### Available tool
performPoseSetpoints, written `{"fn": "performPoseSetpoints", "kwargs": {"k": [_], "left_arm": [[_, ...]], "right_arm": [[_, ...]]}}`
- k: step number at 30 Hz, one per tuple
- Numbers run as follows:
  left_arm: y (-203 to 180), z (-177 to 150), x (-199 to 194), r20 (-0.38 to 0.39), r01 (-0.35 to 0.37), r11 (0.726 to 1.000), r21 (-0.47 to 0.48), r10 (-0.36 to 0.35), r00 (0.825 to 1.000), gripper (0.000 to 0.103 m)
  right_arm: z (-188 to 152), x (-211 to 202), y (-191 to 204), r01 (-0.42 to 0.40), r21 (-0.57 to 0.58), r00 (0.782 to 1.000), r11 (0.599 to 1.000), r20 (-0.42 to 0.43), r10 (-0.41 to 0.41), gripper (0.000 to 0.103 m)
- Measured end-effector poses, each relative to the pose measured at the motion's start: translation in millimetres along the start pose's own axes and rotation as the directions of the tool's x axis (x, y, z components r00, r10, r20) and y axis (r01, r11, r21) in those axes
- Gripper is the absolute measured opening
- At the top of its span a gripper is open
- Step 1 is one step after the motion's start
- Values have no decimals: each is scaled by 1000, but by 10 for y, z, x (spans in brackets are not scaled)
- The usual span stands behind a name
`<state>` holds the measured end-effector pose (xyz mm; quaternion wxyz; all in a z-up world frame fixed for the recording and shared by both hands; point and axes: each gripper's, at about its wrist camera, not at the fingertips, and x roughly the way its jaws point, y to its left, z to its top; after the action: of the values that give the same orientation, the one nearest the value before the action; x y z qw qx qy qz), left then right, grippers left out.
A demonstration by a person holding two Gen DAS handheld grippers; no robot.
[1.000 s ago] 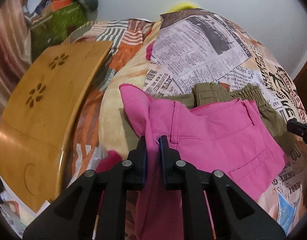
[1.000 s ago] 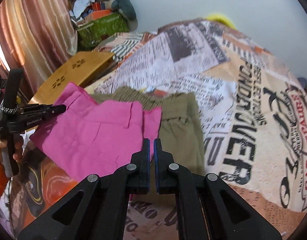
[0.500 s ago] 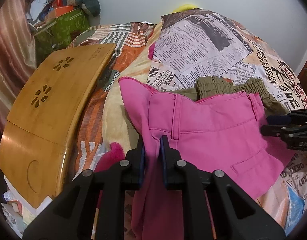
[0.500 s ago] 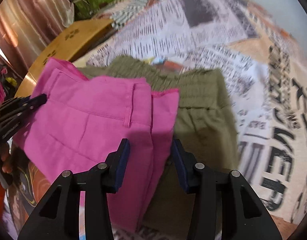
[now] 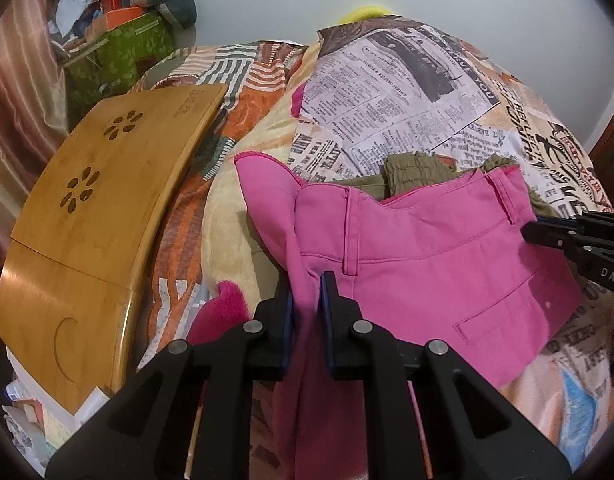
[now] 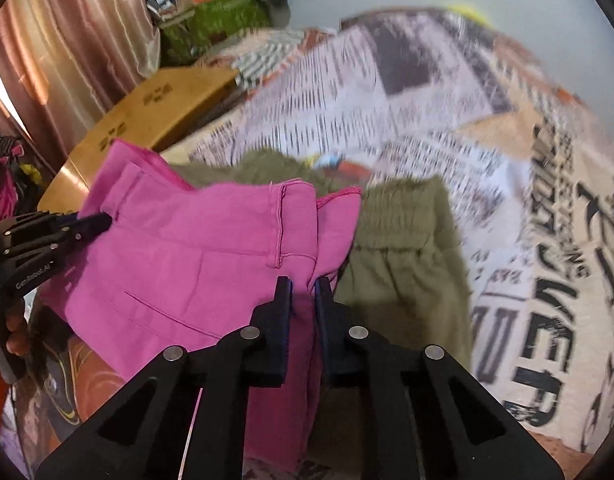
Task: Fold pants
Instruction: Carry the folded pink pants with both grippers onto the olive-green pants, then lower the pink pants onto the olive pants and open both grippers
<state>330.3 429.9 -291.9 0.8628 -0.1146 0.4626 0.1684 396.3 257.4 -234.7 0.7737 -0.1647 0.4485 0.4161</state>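
A lived-in bedroom at home.
A bed [image 5: 407, 92] fills most of the frame, spread with a newspaper-print bedcover and, at upper centre, an orange striped blanket [image 5: 243, 68]. A wooden lap tray [image 5: 95, 216] with flower-shaped cut-outs lies at the left. In the upper left a green leaf-patterned box [image 5: 119, 56] sits under a clutter of household things, beside a pinkish satin curtain [image 6: 71, 40]. A plain pale wall [image 5: 487, 12] runs behind.

The pink pants [image 5: 419, 264] are lying across the bedspread [image 5: 407, 92], overlapping the olive garment [image 6: 403, 256] that is showing behind and right of them; the wooden tray [image 5: 91, 216] is sitting to the pants' left.
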Motion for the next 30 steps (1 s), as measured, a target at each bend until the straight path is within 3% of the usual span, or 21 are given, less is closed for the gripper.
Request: {"fn": "performPoseSetpoints", "kwargs": {"k": [3,8,14,17,22,24,26,30], "left_arm": [[-63,45,-107,15,14,1000,12,-15,1000,11],[-235,142,-110,32,-7,999,36,6,999,11],[-128,118,216,-51,-43,999,1,43,998,13],[-1,34,159,-20,-10,998,-55,9,1000,15],[-8,-35,210,-25,-44,999,-28,43,999,22],[-27,-16,157,-16,-75,997,-4,75,997,35],[-18,-9,49,14,-99,995,13,99,995,38],[31,-34,-142,21,-25,1000,-9,26,999,38]], "right_arm": [[6,-165,-10,7,-3,999,1000,44,-7,2],[18,-312,-173,23,16,998,1000,65,-24,2],[-112,-63,-171,38,-9,998,999,-39,-38,2],[-145,25,-147,45,-31,997,998,-57,-47,3],[-83,41,-139,26,-2,998,1000,-60,-26,3],[-64,-51,-102,22,-10,999,1000,-29,-22,3],[-54,-129,-62,-17,-14,1000,1000,-9,17,4],[-67,-109,38,-35,-53,999,998,-36,34,10]]}}
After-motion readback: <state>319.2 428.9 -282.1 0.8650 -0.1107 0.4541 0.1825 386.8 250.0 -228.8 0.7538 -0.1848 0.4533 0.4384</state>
